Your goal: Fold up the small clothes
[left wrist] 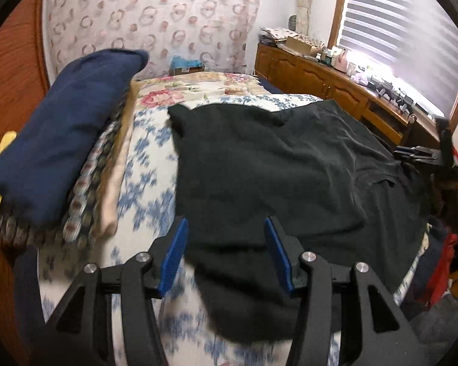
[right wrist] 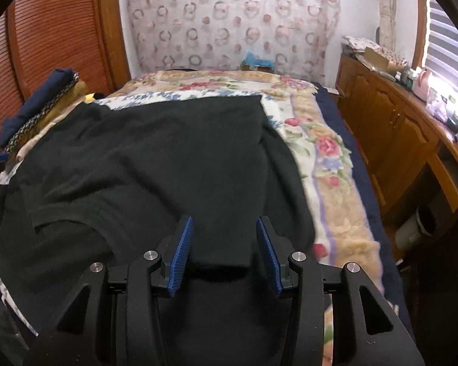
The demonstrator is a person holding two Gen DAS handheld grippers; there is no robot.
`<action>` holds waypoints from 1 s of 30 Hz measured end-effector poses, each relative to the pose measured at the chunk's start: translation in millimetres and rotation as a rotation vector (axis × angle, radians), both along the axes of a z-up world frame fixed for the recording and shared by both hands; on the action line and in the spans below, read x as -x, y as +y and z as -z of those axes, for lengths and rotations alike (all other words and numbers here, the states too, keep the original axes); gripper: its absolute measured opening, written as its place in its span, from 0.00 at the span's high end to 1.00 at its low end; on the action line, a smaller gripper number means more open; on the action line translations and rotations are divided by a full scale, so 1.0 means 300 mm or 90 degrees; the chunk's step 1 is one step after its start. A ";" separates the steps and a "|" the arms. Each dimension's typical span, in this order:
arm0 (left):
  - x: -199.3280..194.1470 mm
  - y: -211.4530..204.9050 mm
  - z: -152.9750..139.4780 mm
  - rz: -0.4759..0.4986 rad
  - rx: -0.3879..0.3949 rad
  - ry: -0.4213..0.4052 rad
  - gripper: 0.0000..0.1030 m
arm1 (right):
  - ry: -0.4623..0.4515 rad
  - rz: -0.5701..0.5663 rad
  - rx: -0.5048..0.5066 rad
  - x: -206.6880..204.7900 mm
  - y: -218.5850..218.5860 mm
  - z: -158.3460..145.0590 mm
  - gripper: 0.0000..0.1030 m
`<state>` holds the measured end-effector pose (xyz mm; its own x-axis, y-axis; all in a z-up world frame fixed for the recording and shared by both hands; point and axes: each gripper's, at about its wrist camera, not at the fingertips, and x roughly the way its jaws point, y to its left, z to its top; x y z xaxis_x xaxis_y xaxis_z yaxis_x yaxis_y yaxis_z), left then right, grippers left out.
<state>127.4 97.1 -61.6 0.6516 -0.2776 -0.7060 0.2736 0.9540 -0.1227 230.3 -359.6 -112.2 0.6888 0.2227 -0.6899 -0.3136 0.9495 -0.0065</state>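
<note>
A black shirt (left wrist: pixel 274 164) is lying spread across the bed (right wrist: pixel 329 189), covering most of the flowered blanket (left wrist: pixel 198 88) and the blue-and-white sheet (left wrist: pixel 146 183) beneath it. One edge of the shirt is drooping over the near side of the bed.

The left hand-held gripper (left wrist: pixel 226 256) is hovering over the shirt's near left edge with its blue pads (left wrist: pixel 175 256) standing apart — cloth is showing between them, but neither pad is pressing on it. The right hand-held gripper (right wrist: pixel 224 253) is poised the same way over the shirt's near right part, jaws parted, with a folded flap of black cloth lying in the gap and the pads not pinching it (both views are a little blurred).

A stack of folded clothes (left wrist: pixel 61 140), topped by a navy piece, is sitting on the bed just beside the shirt's left side. A wooden dresser (right wrist: pixel 390 128) is standing along the window wall — its top is cluttered with small things.
</note>
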 end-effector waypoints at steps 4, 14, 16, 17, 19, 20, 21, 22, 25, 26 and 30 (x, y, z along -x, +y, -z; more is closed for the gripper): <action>0.071 0.051 0.019 -0.017 -0.009 0.007 0.50 | 0.012 0.013 -0.018 0.005 0.012 0.054 0.58; 0.137 0.071 0.107 -0.025 0.031 0.040 0.56 | -0.016 0.036 0.021 0.022 0.034 0.080 0.55; 0.137 0.060 0.119 -0.008 0.043 0.046 0.74 | -0.017 0.038 0.020 0.023 0.030 0.083 0.55; 0.140 0.052 0.124 -0.005 0.038 0.048 0.74 | -0.017 0.038 0.019 0.024 0.027 0.084 0.55; 0.139 0.037 0.129 -0.005 0.020 0.047 0.75 | -0.017 0.038 0.018 0.024 0.026 0.085 0.55; 0.140 0.030 0.134 -0.003 0.016 0.049 0.77 | -0.018 0.038 0.020 0.024 0.026 0.085 0.55; 0.142 0.026 0.137 -0.001 0.017 0.051 0.86 | -0.019 0.038 0.021 0.024 0.024 0.086 0.55; 0.147 0.022 0.134 0.000 0.018 0.050 0.93 | -0.019 0.038 0.022 0.023 0.022 0.086 0.55; 0.192 0.019 0.087 -0.009 0.014 0.029 0.96 | -0.019 0.038 0.021 0.022 0.027 0.085 0.55; 0.218 0.022 0.058 -0.013 0.015 0.020 0.96 | -0.019 0.039 0.021 0.022 0.027 0.085 0.55; 0.280 0.044 -0.010 -0.052 -0.009 0.002 0.94 | -0.019 0.039 0.022 0.021 0.025 0.086 0.55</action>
